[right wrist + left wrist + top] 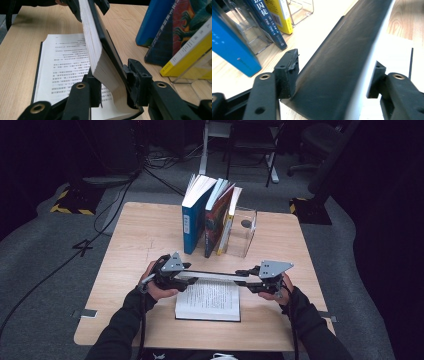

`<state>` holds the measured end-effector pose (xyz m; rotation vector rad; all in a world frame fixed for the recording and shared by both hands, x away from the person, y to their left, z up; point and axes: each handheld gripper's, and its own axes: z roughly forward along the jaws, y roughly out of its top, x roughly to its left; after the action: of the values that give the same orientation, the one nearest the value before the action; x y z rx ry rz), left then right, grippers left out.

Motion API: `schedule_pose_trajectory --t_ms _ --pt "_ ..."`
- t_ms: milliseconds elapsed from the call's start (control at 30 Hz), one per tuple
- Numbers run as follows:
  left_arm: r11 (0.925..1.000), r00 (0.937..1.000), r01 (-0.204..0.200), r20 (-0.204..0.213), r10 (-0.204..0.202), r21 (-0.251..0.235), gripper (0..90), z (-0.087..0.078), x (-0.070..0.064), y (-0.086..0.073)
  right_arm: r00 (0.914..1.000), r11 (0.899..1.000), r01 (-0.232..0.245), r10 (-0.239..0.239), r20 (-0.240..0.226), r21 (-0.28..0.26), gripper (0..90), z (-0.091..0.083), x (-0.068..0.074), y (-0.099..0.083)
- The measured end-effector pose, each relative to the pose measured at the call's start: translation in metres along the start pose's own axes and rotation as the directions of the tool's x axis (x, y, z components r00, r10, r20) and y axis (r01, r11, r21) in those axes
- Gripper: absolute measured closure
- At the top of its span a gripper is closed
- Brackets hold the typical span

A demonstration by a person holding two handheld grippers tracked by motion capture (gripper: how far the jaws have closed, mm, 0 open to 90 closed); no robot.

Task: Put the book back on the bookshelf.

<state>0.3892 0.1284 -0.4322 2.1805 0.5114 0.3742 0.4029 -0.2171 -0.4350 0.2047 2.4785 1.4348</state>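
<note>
My left gripper (186, 279) and right gripper (250, 281) each clamp an end of the open book's (209, 301) raised half, held upright above the printed page.

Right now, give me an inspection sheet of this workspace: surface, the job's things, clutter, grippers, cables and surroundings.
Surface: light wooden table, bare around the books.
Job's things: open book lies near the front edge; its far half, cover and pages, is lifted upright between the two grippers.
Clutter: blue book, dark book and yellow book lean in a row against a clear acrylic bookend.
Grippers: left gripper and right gripper each clamp an end of the lifted half.
Cables: one trails from each gripper along the forearm; more lie on the floor at left.
Surroundings: grey carpet, office chair, dark room.
</note>
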Motion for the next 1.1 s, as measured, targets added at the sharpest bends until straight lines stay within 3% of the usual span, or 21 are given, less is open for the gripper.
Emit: schedule_pose_trajectory --t_ms 33,133,167,200,300,367,433,567,633,667,833,900,967,1067,1100 --pt "0.9996 0.9994 -0.019 -0.027 0.02 0.022 37.2 -0.001 -0.003 0.002 1.0 1.0 0.002 -0.002 0.005 0.002 66.5 0.001 0.001 0.001" --pt "0.9976 0.9967 -0.065 -0.046 0.066 0.025 35.5 -0.01 -0.015 0.009 0.9998 1.0 0.014 -0.014 0.012 0.007 66.5 0.003 0.006 0.004" --pt "0.9961 0.9948 -0.083 -0.057 0.085 0.031 34.8 -0.012 -0.019 0.011 0.9996 1.0 0.024 -0.024 0.013 0.014 66.5 0.004 0.008 0.005" --pt "0.9938 0.9903 -0.1 -0.092 0.104 0.049 33.5 -0.017 -0.027 0.016 0.9994 0.999 0.031 -0.031 0.018 0.018 66.3 0.005 0.009 0.006" --pt "0.9916 0.9863 -0.101 -0.123 0.11 0.081 33.2 -0.019 -0.033 0.021 0.9991 0.999 0.034 -0.035 0.025 0.026 66.2 0.006 0.014 0.008" --pt "0.9919 0.9865 -0.112 -0.114 0.118 0.06 34.9 -0.022 -0.036 0.023 0.9991 0.999 0.03 -0.031 0.029 0.031 66.1 0.007 0.015 0.009" --pt "0.9881 0.9841 -0.134 -0.107 0.142 0.076 36.2 -0.021 -0.039 0.025 0.9989 0.999 0.038 -0.039 0.027 0.035 66.0 0.008 0.017 0.01" --pt "0.9846 0.9839 -0.142 -0.095 0.152 0.102 37.1 -0.017 -0.044 0.027 0.9987 0.998 0.043 -0.044 0.024 0.04 64.9 0.01 0.018 0.011" --pt "0.9763 0.9785 -0.175 -0.087 0.187 0.127 40.9 -0.012 -0.051 0.029 0.9984 0.997 0.053 -0.054 0.016 0.047 63.3 0.013 0.02 0.012" --pt "0.9756 0.9775 -0.18 -0.088 0.192 0.125 44.0 -0.012 -0.051 0.029 0.998 0.997 0.059 -0.06 0.019 0.051 63.3 0.014 0.021 0.013" --pt "0.9757 0.9756 -0.184 -0.099 0.196 0.12 55.8 -0.015 -0.049 0.028 0.9988 0.998 0.042 -0.043 0.021 0.038 60.8 0.015 0.021 0.013" --pt "0.9762 0.9763 -0.182 -0.097 0.194 0.119 56.7 -0.015 -0.049 0.027 0.9987 0.999 0.035 -0.036 0.036 0.036 48.9 0.018 0.019 0.011" --pt "0.977 0.9774 -0.182 -0.089 0.192 0.111 57.7 -0.016 -0.047 0.026 0.9982 0.997 0.038 -0.041 0.045 0.072 47.3 0.023 0.016 0.007" --pt "0.9823 0.9819 -0.161 -0.085 0.17 0.095 57.8 -0.017 -0.042 0.026 0.9996 0.999 -0.025 0.024 0.012 0.041 54.4 0.025 0.009 0.0" --pt "0.9859 0.9848 -0.146 -0.082 0.153 0.081 57.8 -0.018 -0.04 0.026 0.9996 0.999 -0.026 0.026 0.009 0.029 60.3 0.025 0.009 0.0"
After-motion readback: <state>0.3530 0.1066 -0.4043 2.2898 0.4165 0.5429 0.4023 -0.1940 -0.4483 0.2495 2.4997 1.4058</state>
